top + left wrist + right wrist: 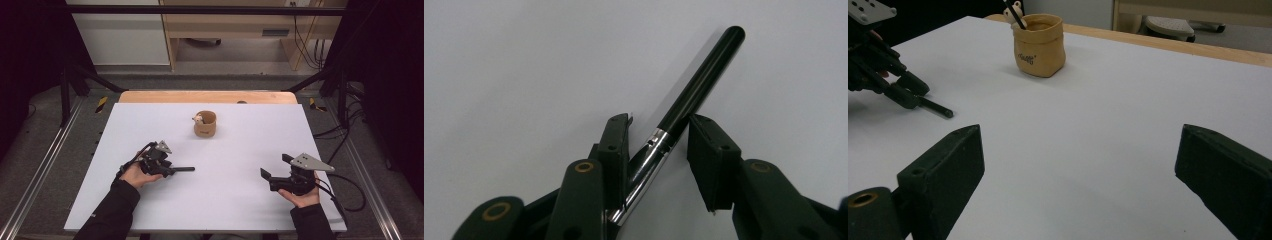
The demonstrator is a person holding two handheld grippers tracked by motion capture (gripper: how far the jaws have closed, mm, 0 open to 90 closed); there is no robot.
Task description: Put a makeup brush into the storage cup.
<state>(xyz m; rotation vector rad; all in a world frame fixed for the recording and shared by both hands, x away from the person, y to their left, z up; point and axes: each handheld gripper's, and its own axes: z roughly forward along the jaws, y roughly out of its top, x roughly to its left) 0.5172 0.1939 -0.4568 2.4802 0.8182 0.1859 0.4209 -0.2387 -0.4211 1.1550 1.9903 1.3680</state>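
Observation:
A black pen [704,75] with a silver section lies slantwise on the white table, between the jaws of my left gripper [659,135]. Its silver part rests against the left pad, and a small gap remains at the right pad. In the high view this gripper [172,170] sits left of centre, with the pen [185,169] sticking out to the right. My right gripper [276,166] rests at the right in an upturned hand, open wide with nothing between its jaws [1078,150]. From there the left gripper [908,90] and the pen [938,109] show at far left.
A small tan pouch [205,127] stands upright at the middle back of the white table top [240,200]. It holds a dark stick topped with a little bear figure [1013,12]. A wooden strip [207,96] runs along the far edge.

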